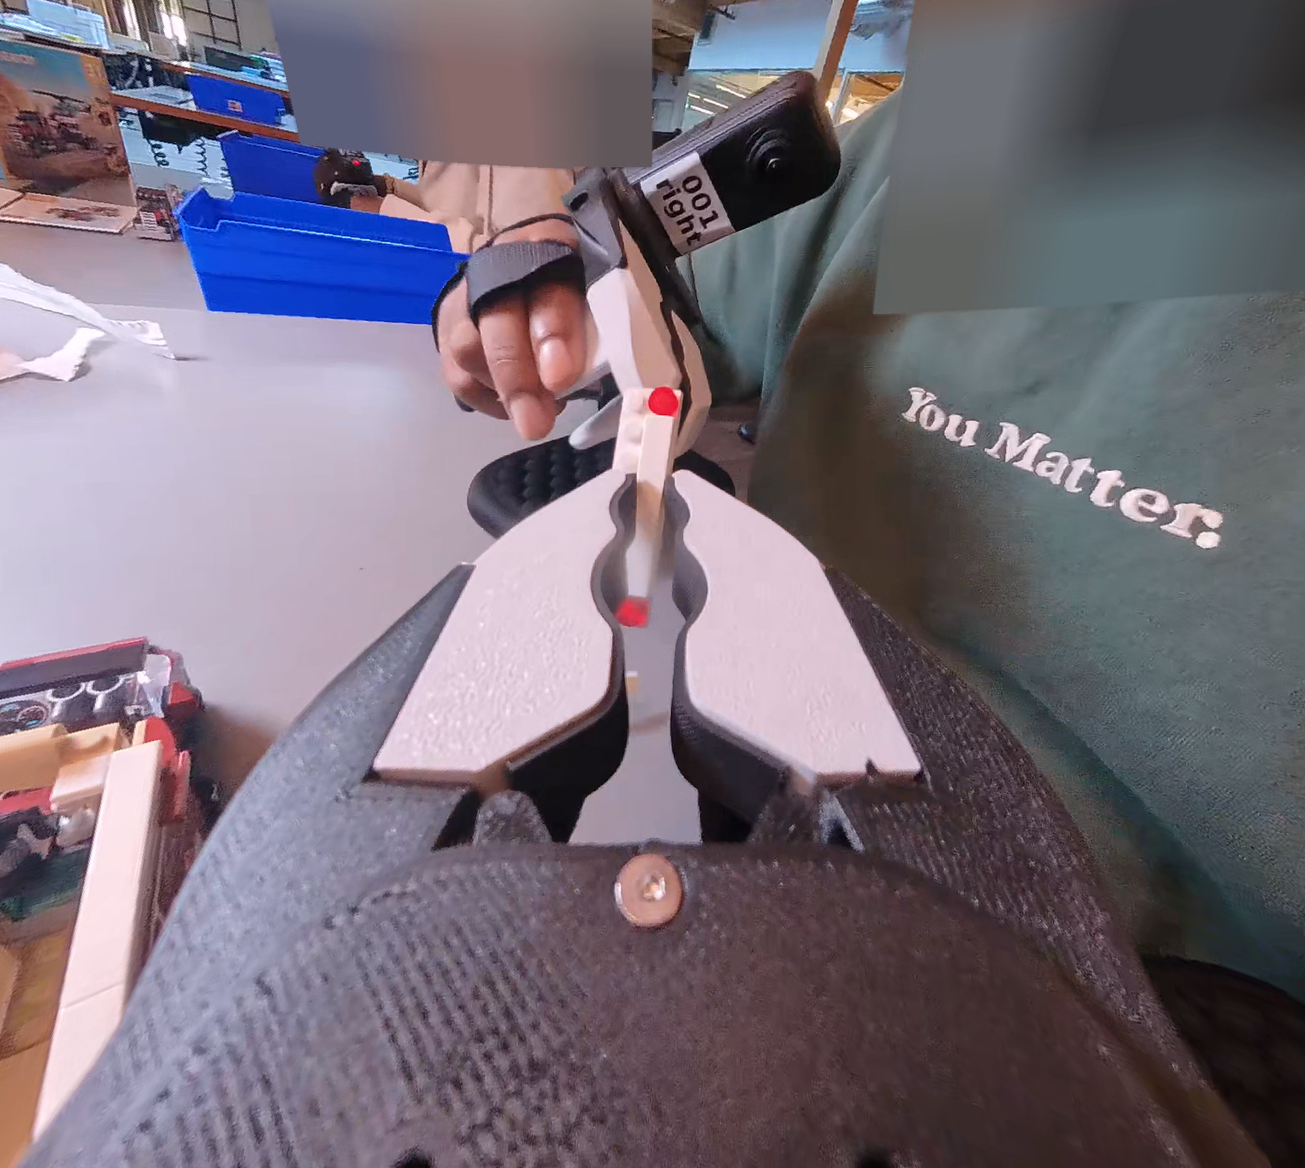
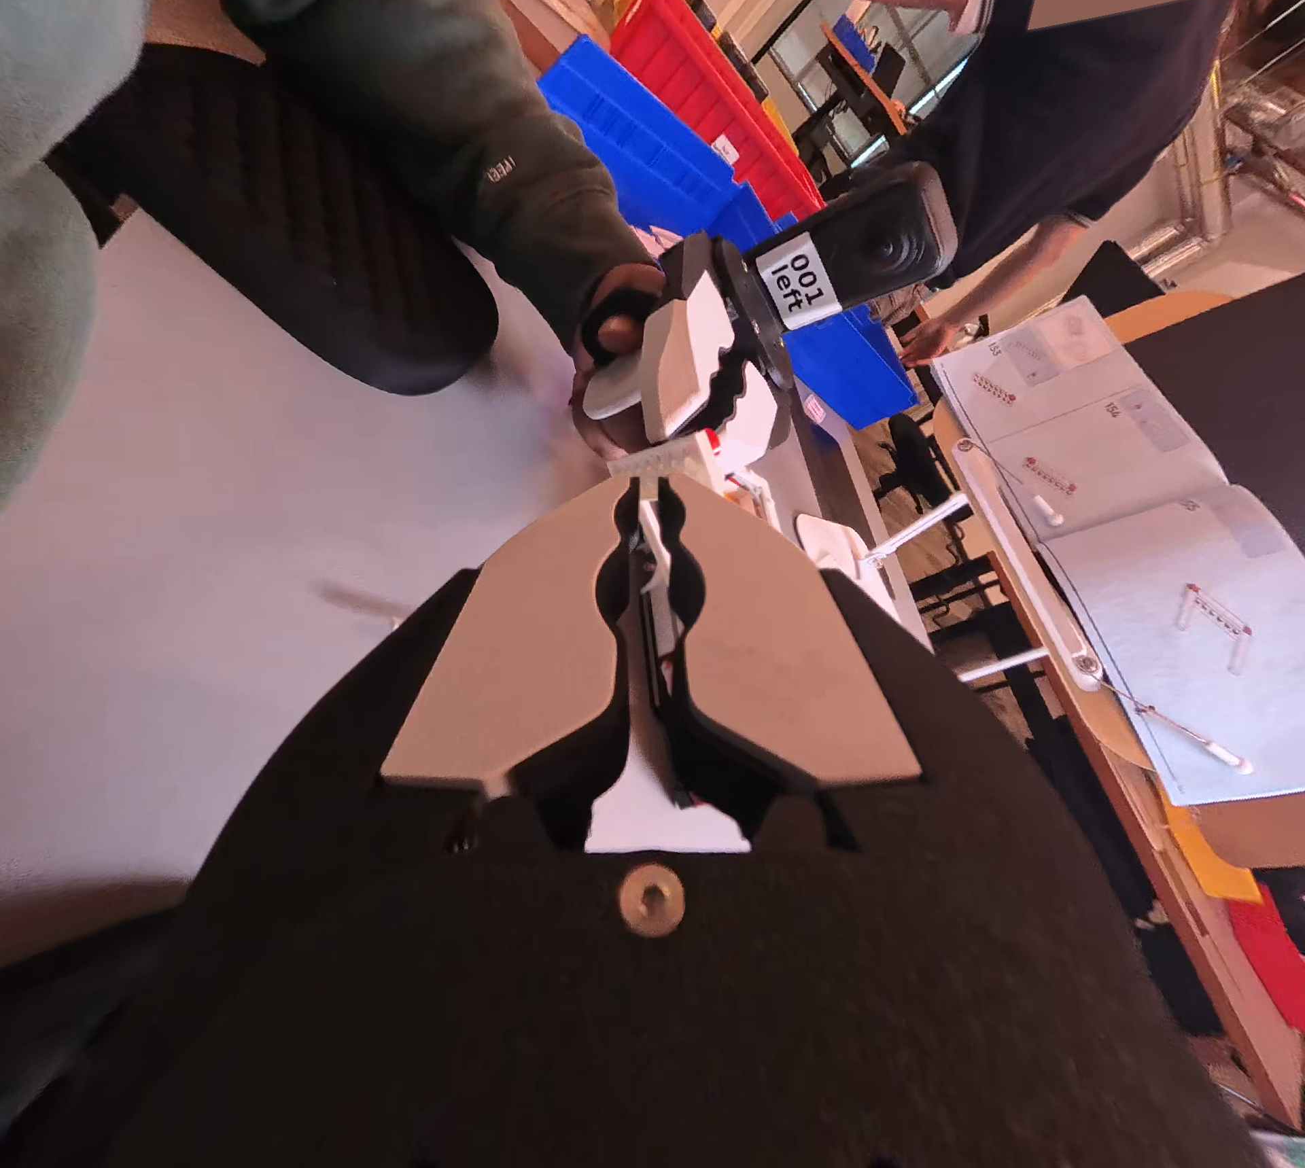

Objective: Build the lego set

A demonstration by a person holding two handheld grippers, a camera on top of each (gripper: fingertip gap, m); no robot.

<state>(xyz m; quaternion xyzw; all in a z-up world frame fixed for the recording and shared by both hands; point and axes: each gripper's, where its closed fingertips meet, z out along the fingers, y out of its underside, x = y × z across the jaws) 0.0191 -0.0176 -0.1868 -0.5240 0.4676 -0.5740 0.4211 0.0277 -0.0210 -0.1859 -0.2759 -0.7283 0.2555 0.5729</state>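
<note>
Between my left claw (image 1: 646, 499) fingers, closest to the lens, runs a long white brick strip (image 1: 648, 499) with a red stud (image 1: 662, 401) at its far end and a red piece (image 1: 632, 612) at the near end; the white pads are narrowed onto it. My right claw (image 2: 650, 492) is nearly closed too, pinching a thin white brick piece (image 2: 653, 541) that meets the strip end-on, both held in the air above the grey bench (image 1: 212, 463). A hand (image 1: 508, 350) with a black strap grips the right tool. Blue bins (image 1: 318, 259) sit beyond, a red-and-cream brick model (image 1: 92, 802) at my lower left, and an open instruction booklet (image 2: 1130, 534) lies off to the right.
</note>
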